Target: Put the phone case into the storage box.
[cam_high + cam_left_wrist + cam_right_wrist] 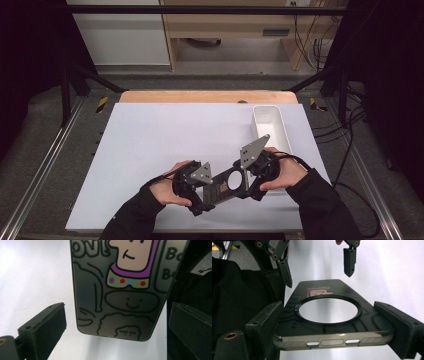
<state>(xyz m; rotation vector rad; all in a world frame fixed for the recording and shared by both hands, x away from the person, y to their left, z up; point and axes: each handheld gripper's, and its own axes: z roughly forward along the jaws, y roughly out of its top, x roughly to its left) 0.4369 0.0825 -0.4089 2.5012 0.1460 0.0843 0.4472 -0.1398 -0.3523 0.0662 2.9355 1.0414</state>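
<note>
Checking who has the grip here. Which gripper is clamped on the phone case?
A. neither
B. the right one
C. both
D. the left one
B: in the right gripper view the right gripper presses both side edges of the phone case, while the left gripper stands open around its other end.

Phone case (pixel 226 186) — dark, translucent grey, with a large round camera opening ringed in black (pixel 328 309) at one end. Back face carries black line doodles and a cartoon figure with a purple collar and coloured dots (pixel 128 265). Bottom edge shows three slots (pixel 332 342). Pose — held clear of the white surface (pixel 165 135), roughly flat, near its front edge, gripped by its side edges at the camera-opening end; the other end is free.
</note>
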